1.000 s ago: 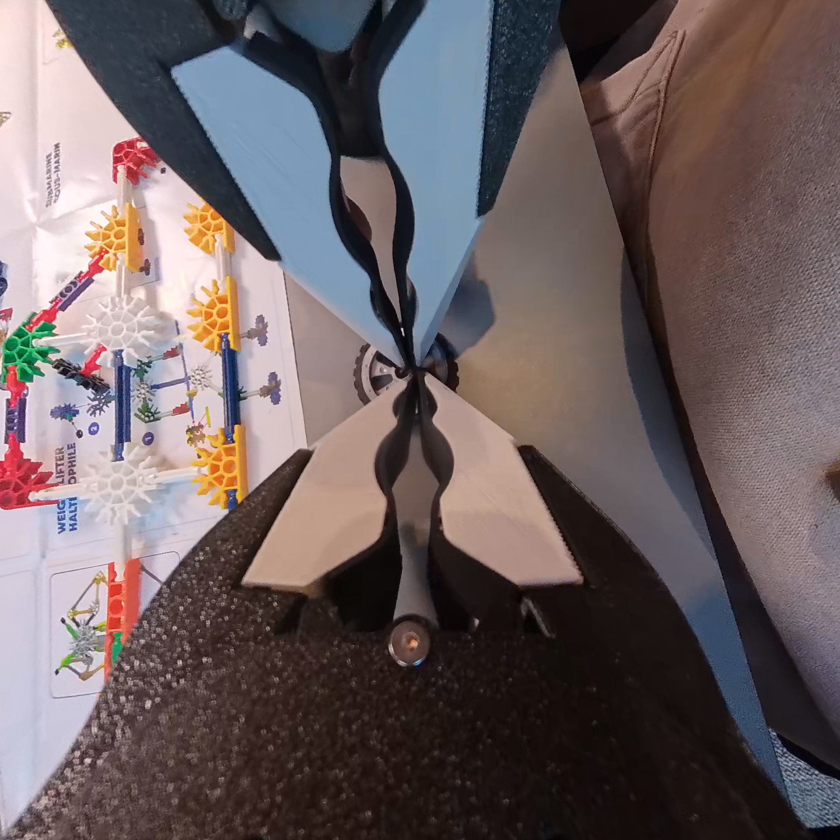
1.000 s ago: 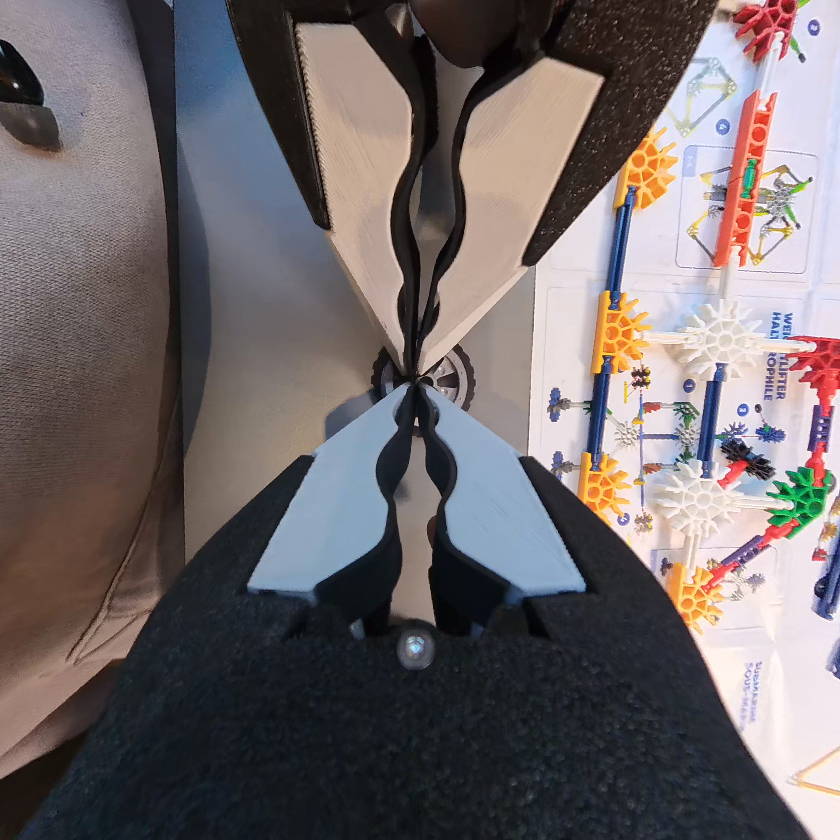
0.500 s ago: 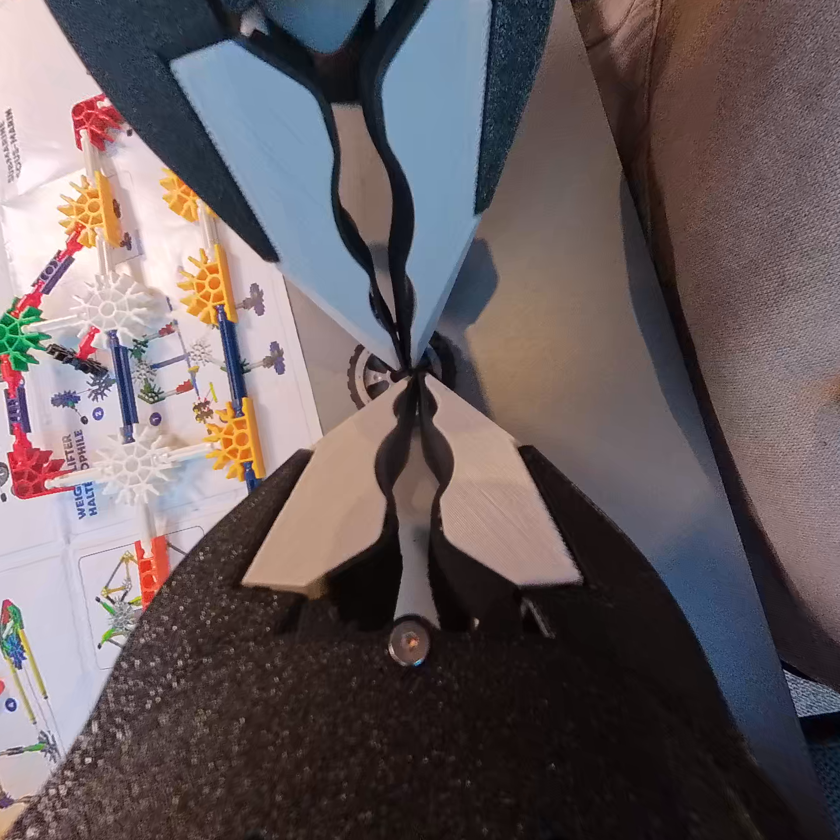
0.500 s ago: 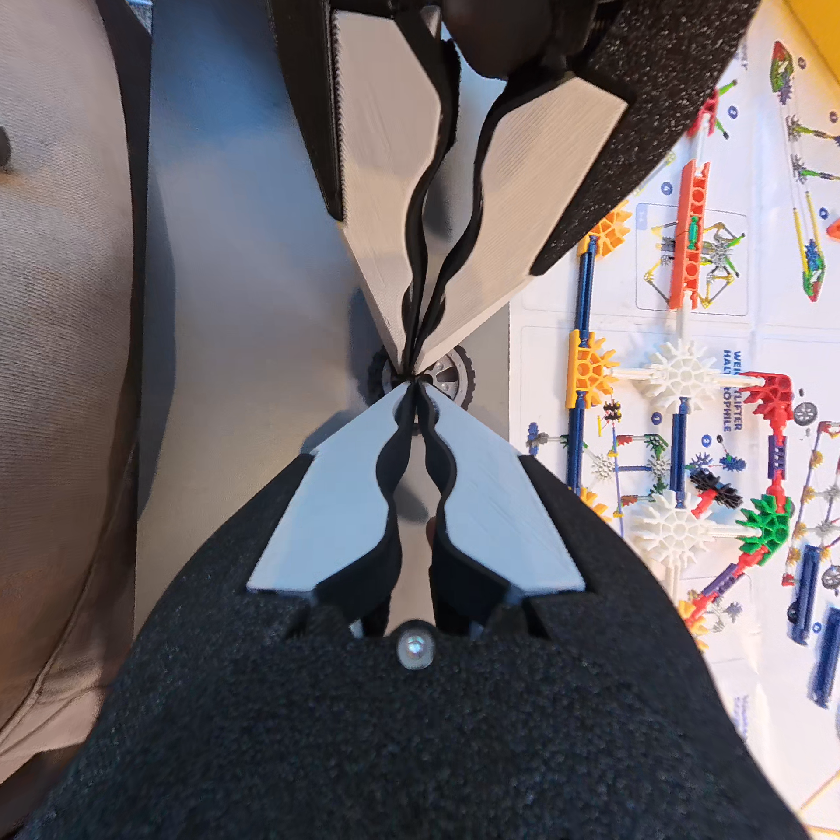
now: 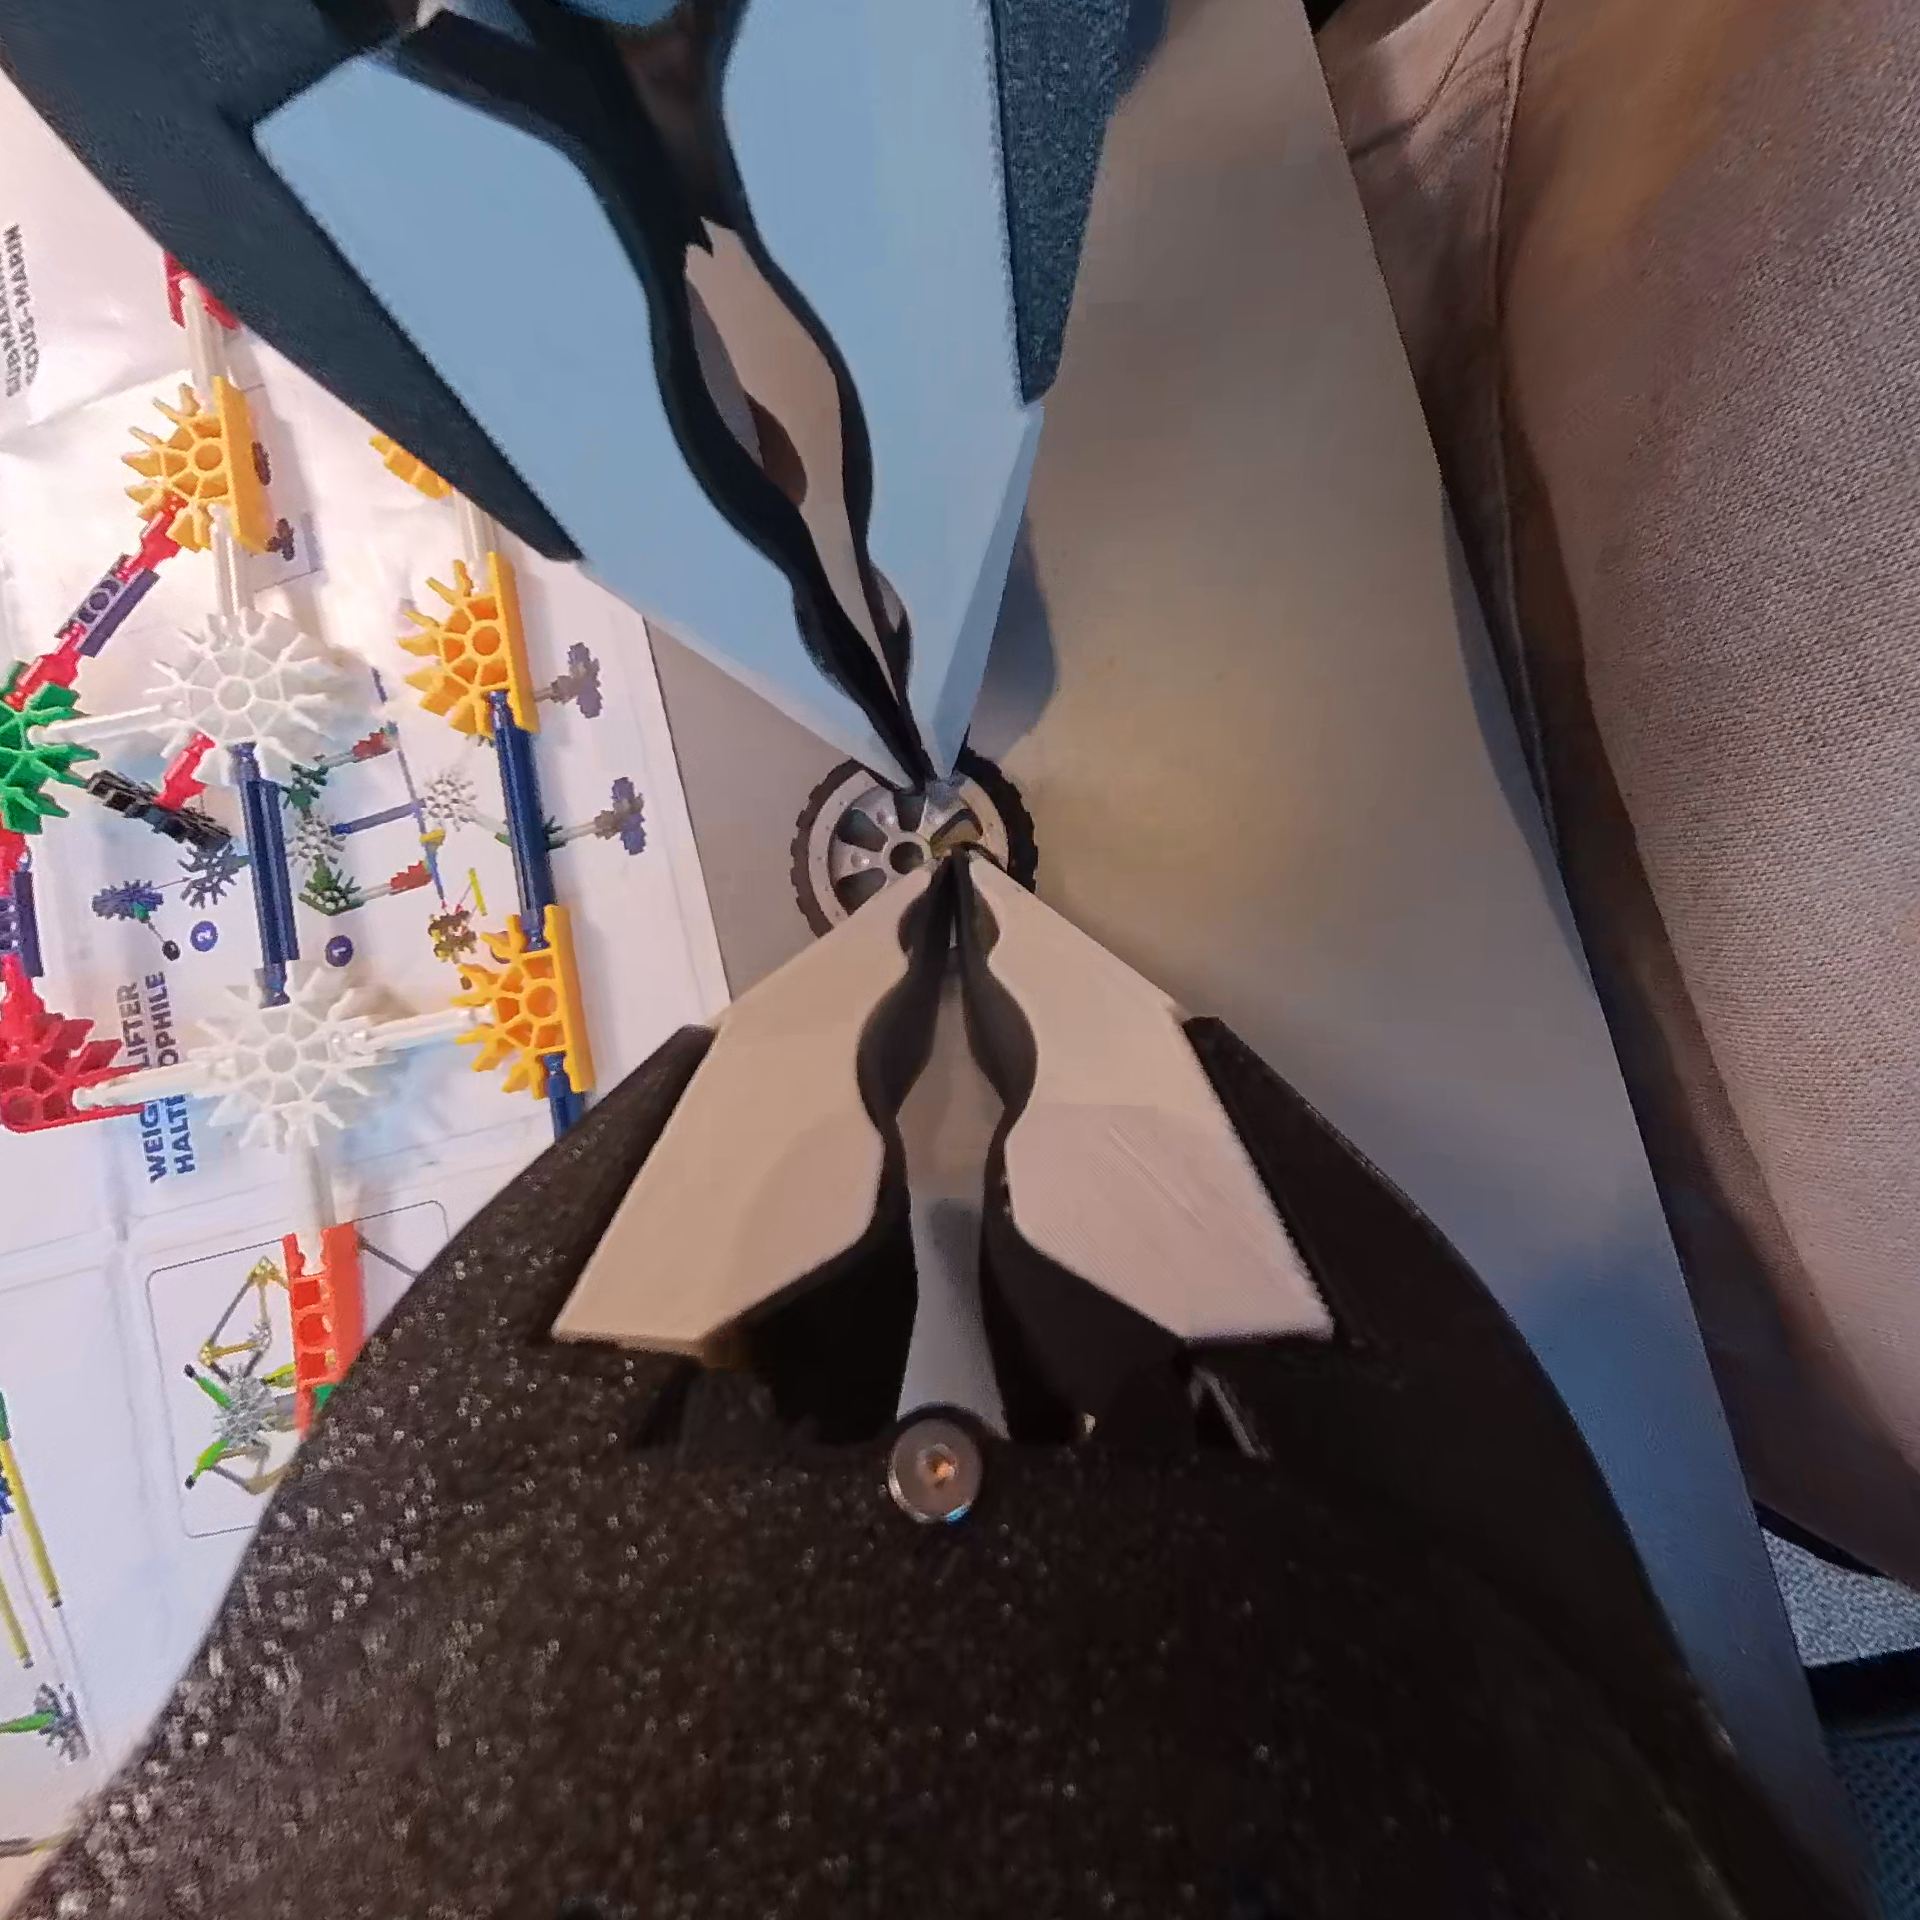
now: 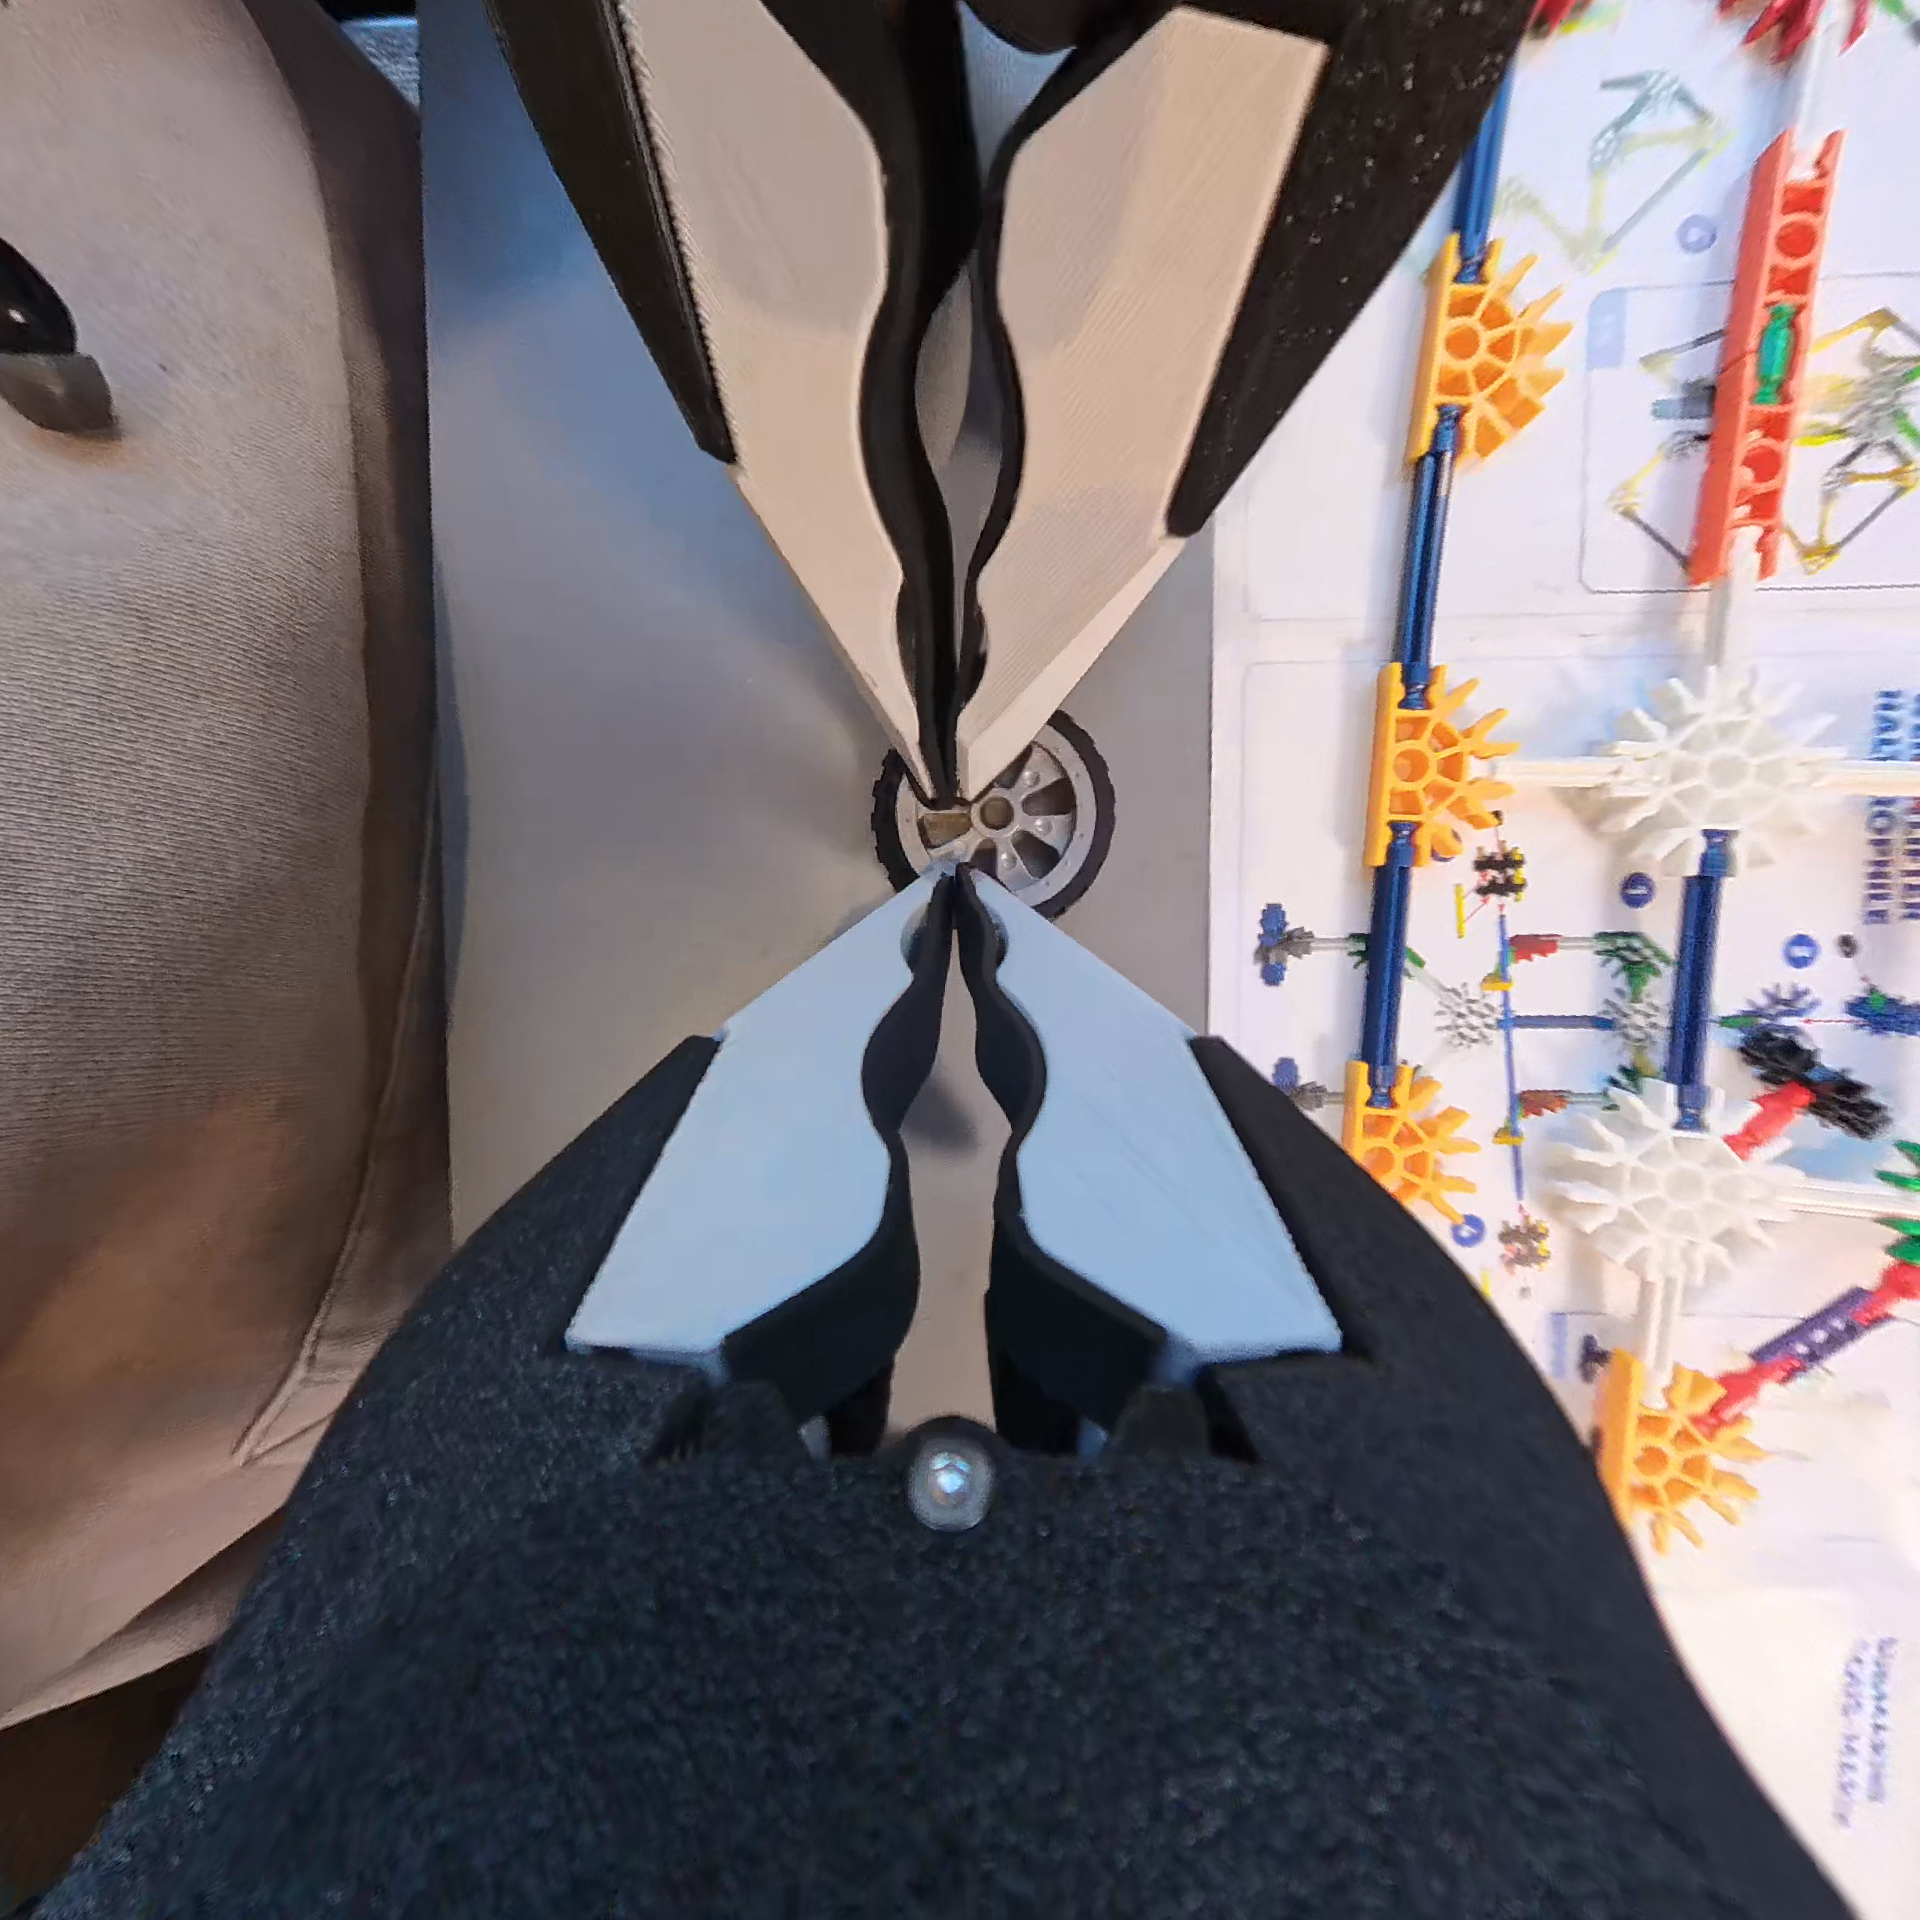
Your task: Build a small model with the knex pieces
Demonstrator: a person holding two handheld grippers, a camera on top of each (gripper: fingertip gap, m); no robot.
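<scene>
- Instruction sheet [image 5: 62,1299] [image 6: 1299,727]: white, printed with small coloured diagrams, flat on grey tabletop [image 5: 1247,727].
- On sheet: rod-and-connector toy model.
  - white snowflake connectors [image 5: 244,686]
  - yellow fan connectors [image 5: 473,649] along sheet edge, joined by blue rod [image 5: 520,810]
  - orange block [image 5: 322,1309], green connector [image 5: 26,758] and red connector [image 5: 42,1070] farther in
- Across bare tabletop from sheet: beige fabric [image 5: 1714,727], seamed.
- Dark object [image 6: 42,364] lies on fabric, well apart from sheet; kind unclear.

The left hand-held gripper [image 5: 951,862] has beige fingers, the right hand-held gripper [image 6: 951,868] pale blue ones (both black-padded, wavy-edged), each behind a silver screw [image 5: 935,1475].
</scene>
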